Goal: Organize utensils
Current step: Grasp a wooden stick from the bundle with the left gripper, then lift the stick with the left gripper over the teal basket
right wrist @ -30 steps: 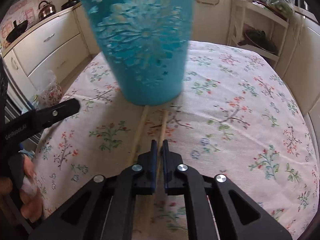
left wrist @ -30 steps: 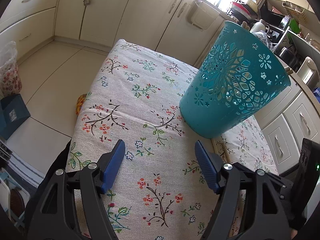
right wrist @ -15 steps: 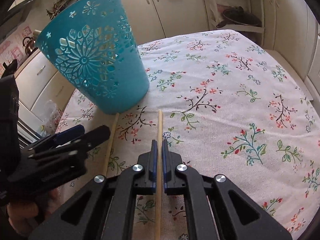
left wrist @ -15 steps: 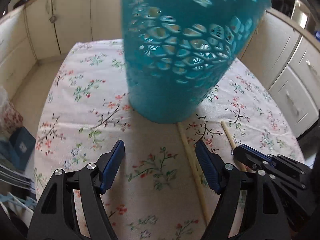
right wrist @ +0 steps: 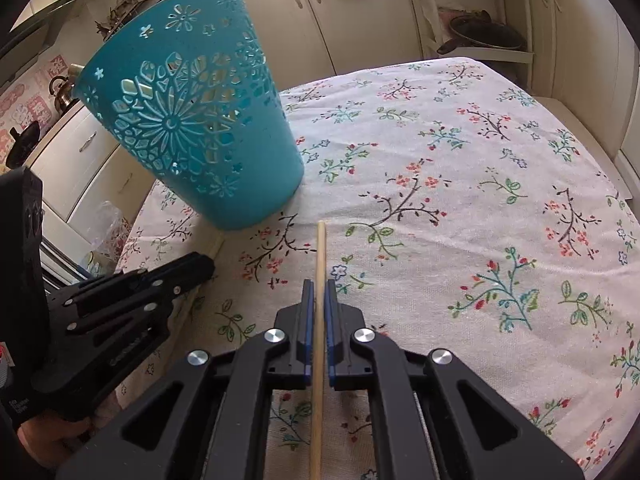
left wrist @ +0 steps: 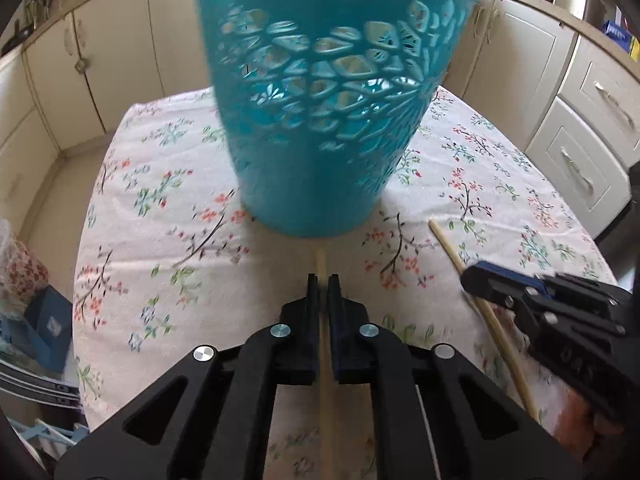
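On the floral bench (right wrist: 460, 184), each claw holds a chopstick at lower centre: left claw (left wrist: 323, 280) clamped, right claw (right wrist: 319, 286) easing open around its chopstick (right wrist: 320, 256).

Basket (right wrist: 192, 128): teal plastic, cut-out pattern of one big daisy-like flower ringed by diamond and petal holes, small star-flowers near rim. Tablecloth (right wrist: 460, 168): off-white, printed with dark branching twigs, red-pink blossoms, green leaves, few blue flowers. Chopstick (right wrist: 319, 320) and second chopstick (left wrist: 472, 280): pale tan wood, plain. Left gripper (left wrist: 323, 280) and right gripper (right wrist: 319, 286): black bodies, blue pads (silver screws). Cabinets (left wrist: 120, 40): cream.
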The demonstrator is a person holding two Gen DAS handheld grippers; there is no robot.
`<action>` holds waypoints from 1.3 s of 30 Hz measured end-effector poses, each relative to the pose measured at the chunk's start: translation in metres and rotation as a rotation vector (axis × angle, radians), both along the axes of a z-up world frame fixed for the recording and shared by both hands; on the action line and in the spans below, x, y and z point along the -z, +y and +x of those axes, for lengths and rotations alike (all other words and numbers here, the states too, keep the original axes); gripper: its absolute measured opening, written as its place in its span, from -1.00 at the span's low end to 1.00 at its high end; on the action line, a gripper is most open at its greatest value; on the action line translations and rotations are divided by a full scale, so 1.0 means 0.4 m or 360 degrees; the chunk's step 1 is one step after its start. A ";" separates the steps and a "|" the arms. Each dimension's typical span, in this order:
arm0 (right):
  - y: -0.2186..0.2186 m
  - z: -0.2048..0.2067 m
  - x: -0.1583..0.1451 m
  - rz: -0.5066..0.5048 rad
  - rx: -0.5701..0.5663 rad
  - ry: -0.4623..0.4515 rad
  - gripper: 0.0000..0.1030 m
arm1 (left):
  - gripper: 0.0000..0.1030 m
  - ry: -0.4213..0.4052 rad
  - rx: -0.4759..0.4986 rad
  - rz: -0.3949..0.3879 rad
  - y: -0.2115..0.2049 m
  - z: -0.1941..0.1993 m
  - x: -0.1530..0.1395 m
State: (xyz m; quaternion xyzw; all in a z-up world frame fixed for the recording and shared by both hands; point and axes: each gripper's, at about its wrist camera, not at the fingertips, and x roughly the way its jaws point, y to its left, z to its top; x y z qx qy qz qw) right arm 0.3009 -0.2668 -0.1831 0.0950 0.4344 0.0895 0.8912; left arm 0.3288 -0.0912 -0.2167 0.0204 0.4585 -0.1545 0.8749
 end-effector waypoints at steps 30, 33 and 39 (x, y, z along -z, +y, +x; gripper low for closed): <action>0.024 -0.002 0.005 -0.0076 -0.0026 -0.0044 -0.84 | -0.91 -0.0673 0.0102 -0.0870 0.187 -0.022 -0.527; 0.017 -0.002 0.004 -0.0055 -0.0025 -0.0042 -0.84 | -0.91 -0.0765 -0.0025 -0.0890 0.170 0.063 -0.550; -0.002 0.002 0.006 -0.0013 -0.0025 -0.0036 -0.84 | -0.91 -0.0898 -0.0226 -0.0853 0.133 0.197 -0.544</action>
